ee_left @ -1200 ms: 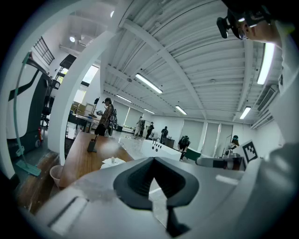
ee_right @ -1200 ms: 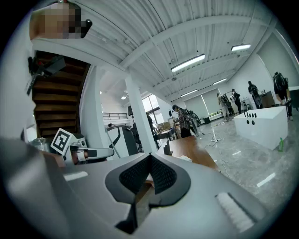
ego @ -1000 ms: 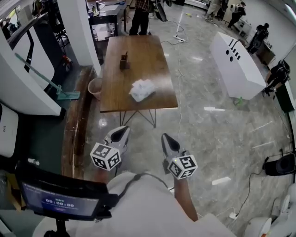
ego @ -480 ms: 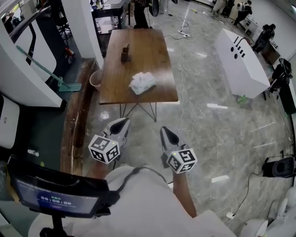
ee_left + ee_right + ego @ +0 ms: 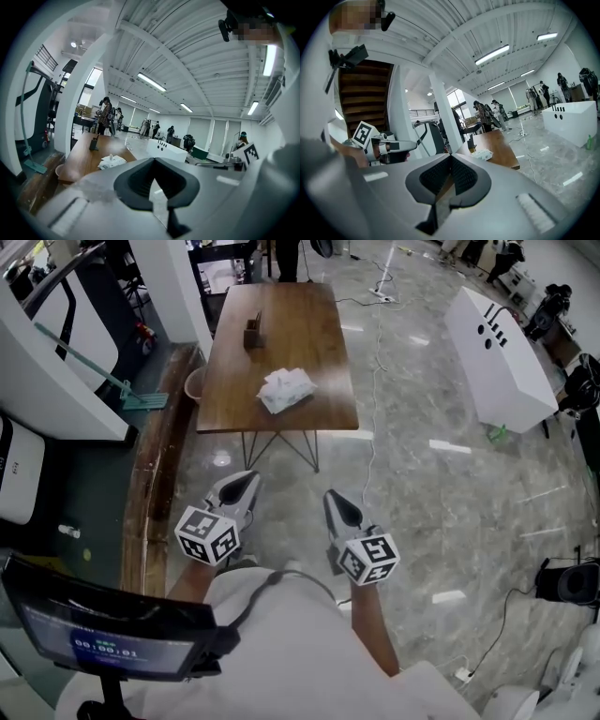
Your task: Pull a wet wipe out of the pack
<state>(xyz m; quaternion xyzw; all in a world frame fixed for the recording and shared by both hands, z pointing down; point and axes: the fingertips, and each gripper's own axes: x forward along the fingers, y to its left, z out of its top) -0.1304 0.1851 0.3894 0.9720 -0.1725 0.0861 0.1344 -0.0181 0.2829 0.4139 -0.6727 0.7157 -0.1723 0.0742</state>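
Facing wipe pack at table's near edge, well ahead; your left gripper slightly nearer, right gripper likewise clenched empty

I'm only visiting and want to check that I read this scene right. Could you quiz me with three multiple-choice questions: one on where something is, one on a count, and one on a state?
1. Where does the white wipe pack lie?
A. on the wooden table
B. on the floor
C. between the tongs

2. How many things are on the table top?
A. one
B. two
C. four

3. How do the left tongs and right tongs stand?
A. both shut and empty
B. both wide open
C. each clamped on a wipe

Answers:
1 A: the pack rests on the table top, well ahead of both tongs.
2 B: only the pack and a dark holder show there.
3 A: in each gripper view the jaws meet with nothing between them.
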